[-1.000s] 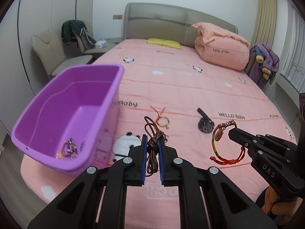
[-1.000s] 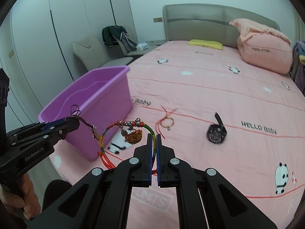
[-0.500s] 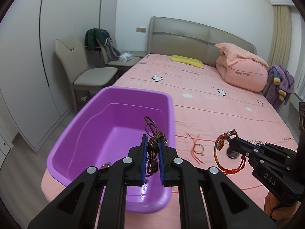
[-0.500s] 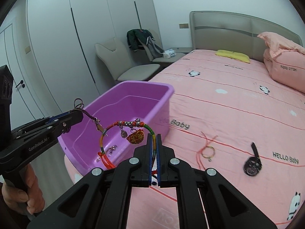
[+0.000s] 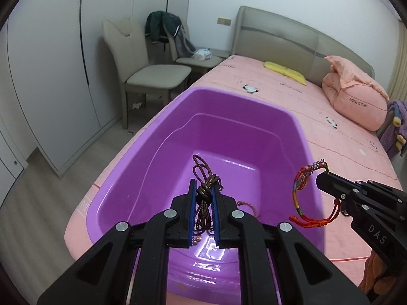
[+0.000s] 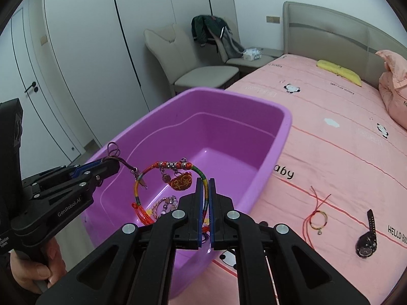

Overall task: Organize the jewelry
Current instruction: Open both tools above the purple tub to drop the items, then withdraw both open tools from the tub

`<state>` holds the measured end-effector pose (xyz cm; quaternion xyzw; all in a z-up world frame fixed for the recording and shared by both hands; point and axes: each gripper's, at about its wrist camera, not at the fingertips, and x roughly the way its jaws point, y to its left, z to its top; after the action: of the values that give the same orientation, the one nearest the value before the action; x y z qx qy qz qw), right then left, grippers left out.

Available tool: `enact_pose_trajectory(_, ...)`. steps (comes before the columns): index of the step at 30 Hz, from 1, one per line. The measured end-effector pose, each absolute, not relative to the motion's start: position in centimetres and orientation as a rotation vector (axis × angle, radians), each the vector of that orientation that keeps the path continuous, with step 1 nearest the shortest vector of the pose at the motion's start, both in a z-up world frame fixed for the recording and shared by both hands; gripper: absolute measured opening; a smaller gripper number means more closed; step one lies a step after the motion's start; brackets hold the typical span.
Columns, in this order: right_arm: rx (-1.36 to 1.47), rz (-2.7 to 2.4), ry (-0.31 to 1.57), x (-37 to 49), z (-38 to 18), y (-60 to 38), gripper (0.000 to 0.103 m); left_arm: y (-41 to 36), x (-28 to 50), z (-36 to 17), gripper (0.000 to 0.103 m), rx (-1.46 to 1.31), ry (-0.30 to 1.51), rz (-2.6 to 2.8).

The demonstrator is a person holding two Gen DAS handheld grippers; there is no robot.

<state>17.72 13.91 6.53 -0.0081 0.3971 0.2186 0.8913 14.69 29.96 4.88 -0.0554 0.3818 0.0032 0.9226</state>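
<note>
Above the purple plastic tub [image 5: 300,137], left hand-held gripper [image 5: 203,200] is clamping a brown cord necklace [image 5: 203,190], right hand-held gripper [image 6: 204,190] a rainbow braided bracelet [image 6: 162,178]; releasing well inside the rim seems best, cords possibly snagging.

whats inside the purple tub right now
One beaded bracelet lies on the purple tub floor. The near corner is covered by the right tool and its colourful bracelet.

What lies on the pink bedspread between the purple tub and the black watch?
In the right wrist view, a thin red-and-gold string bracelet lies on the bedspread between the purple tub and the black watch.
</note>
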Motion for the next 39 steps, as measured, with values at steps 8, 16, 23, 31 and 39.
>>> enact_pose_trajectory(8, -0.065, 0.461, 0.892, 19.7, 4.3, 16.7, 0.004, 31.5, 16.1, 1.6, 0.011, -0.127, 0.852, 0.046)
enact_pose_trajectory(16, -0.124, 0.457, 0.925, 20.6, 2.9, 18.0, 0.004, 31.2, 16.7, 0.8, 0.013, -0.094, 0.871, 0.087)
enact_pose_trajectory(23, -0.135, 0.415, 0.859, 19.7, 4.1, 16.9, 0.042, 31.0, 14.9, 2.7, 0.088, -0.042, 0.773, 0.199)
enact_pose_trajectory(31, -0.119, 0.413, 0.837, 18.6, 4.8, 15.5, 0.043, 31.1, 13.8, 3.9, 0.09, -0.051, 0.781, 0.225)
enact_pose_trajectory(39, -0.098, 0.417, 0.827, 17.6, 5.6, 14.2, 0.046, 30.4, 12.9, 4.9, 0.09, -0.063, 0.781, 0.212)
